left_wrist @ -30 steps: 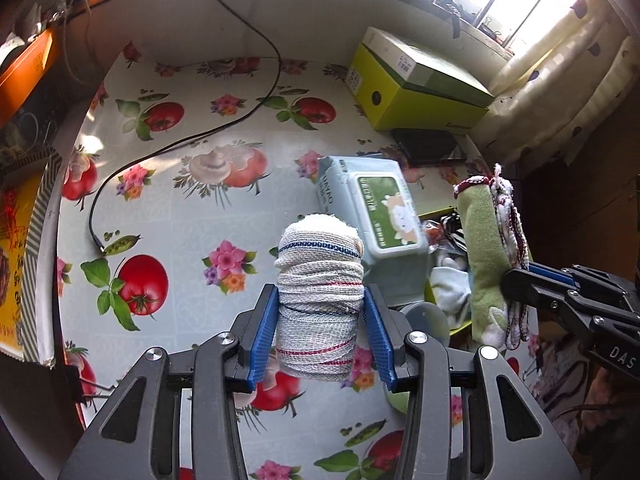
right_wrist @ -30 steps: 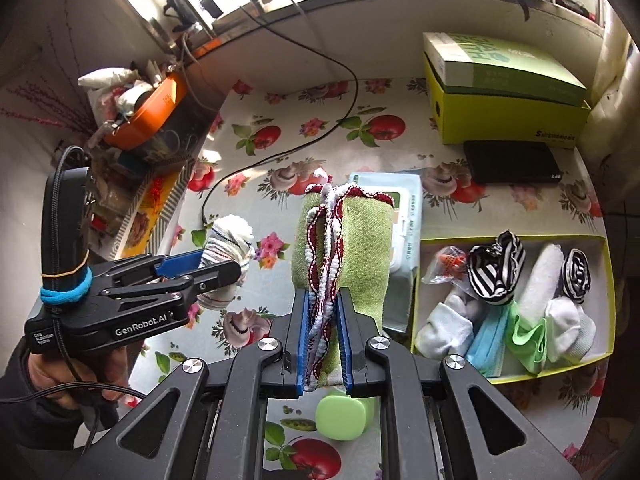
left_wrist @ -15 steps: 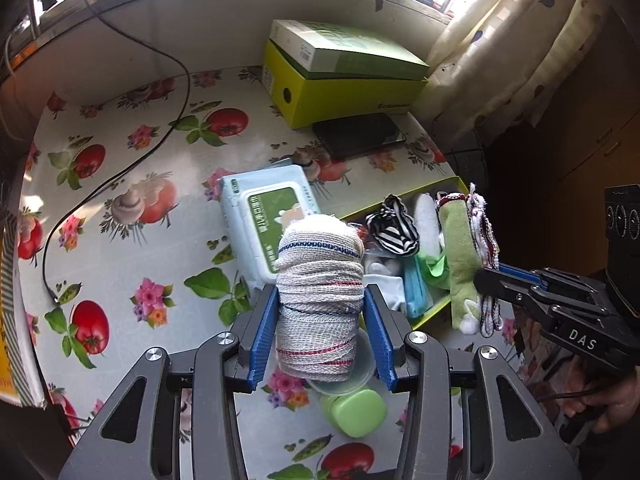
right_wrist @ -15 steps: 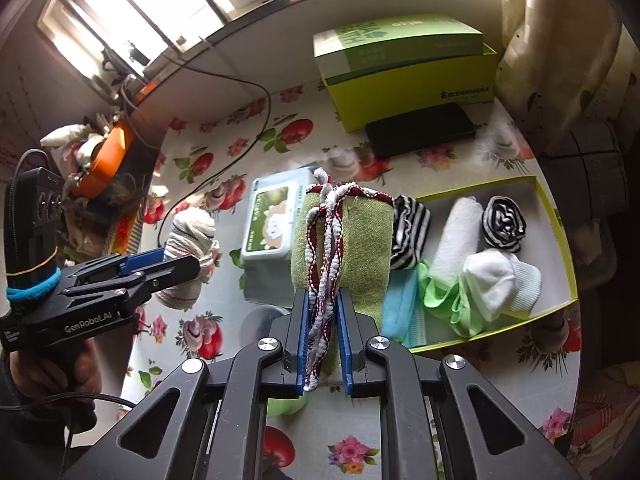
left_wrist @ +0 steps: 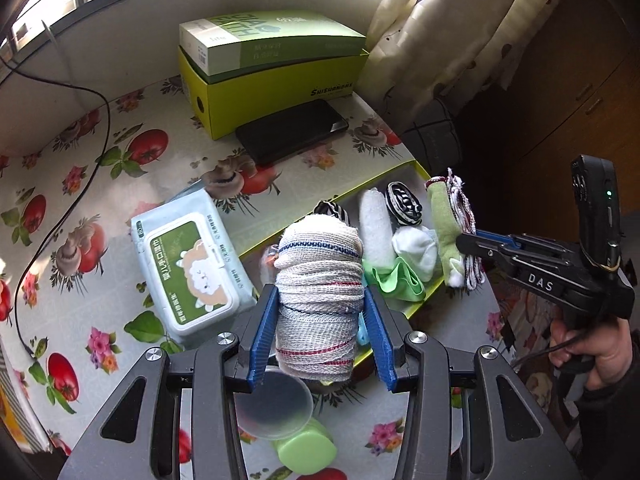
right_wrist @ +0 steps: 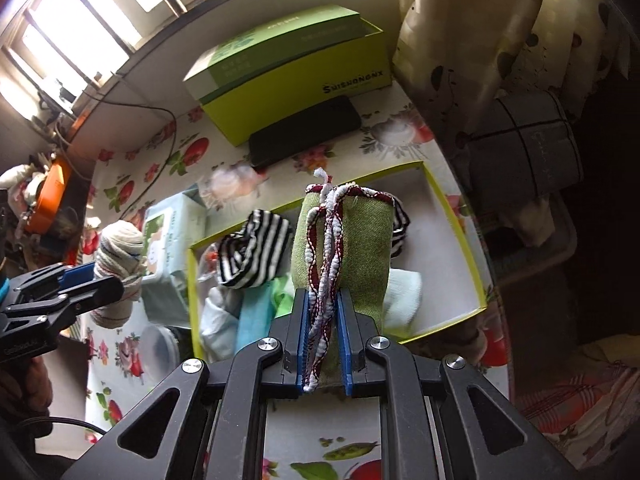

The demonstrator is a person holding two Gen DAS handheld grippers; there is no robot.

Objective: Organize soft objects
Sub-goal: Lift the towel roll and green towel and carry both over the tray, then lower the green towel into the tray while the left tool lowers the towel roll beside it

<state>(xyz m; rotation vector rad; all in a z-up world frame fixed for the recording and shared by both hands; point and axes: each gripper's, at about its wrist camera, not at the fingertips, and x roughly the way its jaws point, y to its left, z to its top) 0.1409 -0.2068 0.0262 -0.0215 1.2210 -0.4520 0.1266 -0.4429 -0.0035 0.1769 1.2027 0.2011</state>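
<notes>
My left gripper (left_wrist: 320, 340) is shut on a rolled grey-white cloth (left_wrist: 318, 292) with thin blue and red stripes, held upright above the near-left part of the yellow-edged tray (left_wrist: 416, 166). My right gripper (right_wrist: 323, 344) is shut on a green folded cloth (right_wrist: 362, 248) with a red-and-white braided trim (right_wrist: 326, 264), hanging over the tray (right_wrist: 464, 236). In the tray lie a striped sock (right_wrist: 252, 252), white rolls (left_wrist: 374, 224), a light-green cloth (left_wrist: 396, 280) and a blue mask (right_wrist: 252, 320). The right gripper (left_wrist: 466, 240) shows in the left wrist view too.
A wet-wipes pack (left_wrist: 188, 264) lies left of the tray. Behind it are a black phone (left_wrist: 292, 132) and a yellow-green box (left_wrist: 272, 72). A clear lid (left_wrist: 274, 404) and a green pot (left_wrist: 306, 450) sit near me. A black cable (left_wrist: 60, 208) runs along the left; a curtain (left_wrist: 460, 28) hangs right.
Both grippers have swung to the right with their cloths, from over the flowered tablecloth and wipes pack to above the tray. The right one came lower over it. Neither grip has changed.
</notes>
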